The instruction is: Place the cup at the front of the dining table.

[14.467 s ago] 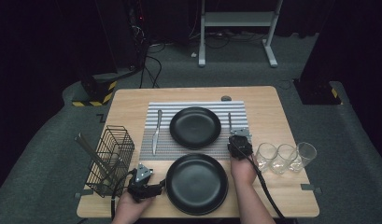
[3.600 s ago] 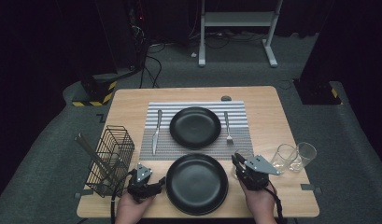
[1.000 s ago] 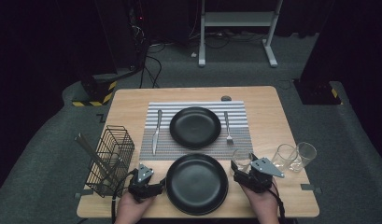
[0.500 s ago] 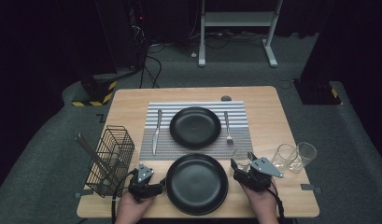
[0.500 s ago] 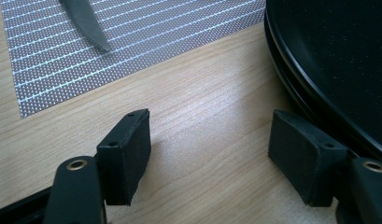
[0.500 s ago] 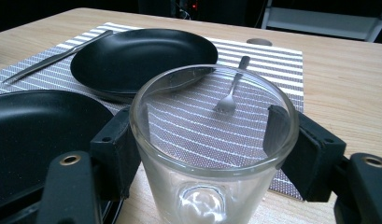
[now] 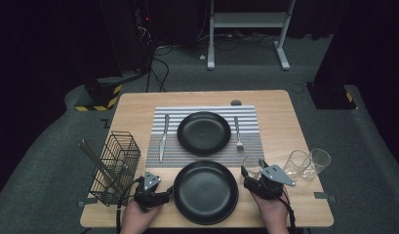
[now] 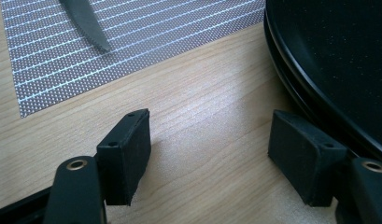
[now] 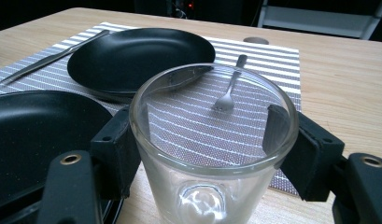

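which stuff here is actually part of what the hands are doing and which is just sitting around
In hand:
- right gripper, jaws around the glass
- left gripper, open beside the near black plate

Lying about:
- far black plate on the striped placemat
- knife
- fork
- two more glasses
- wire basket

In the right gripper view, the glass (image 9: 212,154) is running off the bottom edge, its base hidden, and it is covering part of the fork (image 9: 228,91). At lower left, the near plate (image 9: 34,140) is being cut by the frame.
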{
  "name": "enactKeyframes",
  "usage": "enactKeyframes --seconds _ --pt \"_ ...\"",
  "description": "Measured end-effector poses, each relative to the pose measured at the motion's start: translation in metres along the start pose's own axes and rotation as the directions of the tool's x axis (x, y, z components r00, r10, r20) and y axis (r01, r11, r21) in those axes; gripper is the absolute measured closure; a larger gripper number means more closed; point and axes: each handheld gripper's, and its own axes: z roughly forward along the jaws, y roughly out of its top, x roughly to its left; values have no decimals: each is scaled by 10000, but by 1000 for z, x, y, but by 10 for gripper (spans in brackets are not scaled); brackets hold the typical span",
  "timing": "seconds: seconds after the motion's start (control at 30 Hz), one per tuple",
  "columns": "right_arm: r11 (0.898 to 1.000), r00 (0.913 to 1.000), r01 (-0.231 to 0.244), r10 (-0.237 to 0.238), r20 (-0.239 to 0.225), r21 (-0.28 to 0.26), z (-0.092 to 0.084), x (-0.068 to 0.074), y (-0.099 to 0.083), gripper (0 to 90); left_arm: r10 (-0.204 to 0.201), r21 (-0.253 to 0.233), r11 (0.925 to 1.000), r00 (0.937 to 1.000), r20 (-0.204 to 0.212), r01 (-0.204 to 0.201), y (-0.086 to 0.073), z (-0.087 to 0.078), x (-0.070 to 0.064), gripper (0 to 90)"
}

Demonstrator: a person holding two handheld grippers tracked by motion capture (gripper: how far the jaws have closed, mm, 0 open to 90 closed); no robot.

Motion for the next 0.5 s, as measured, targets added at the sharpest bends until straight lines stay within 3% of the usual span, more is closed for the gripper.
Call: enactKeyframes --seconds 0.33,0.5 --pt "9999 10000 -4 4 53 102 0 0 3 289 14 6 10000 10000 -9 -14 0 0 0 300" --pt "9998 10000 61 -60 53 -210 -6 0 7 290 20 7 10000 10000 -13 -20 0 0 0 300"
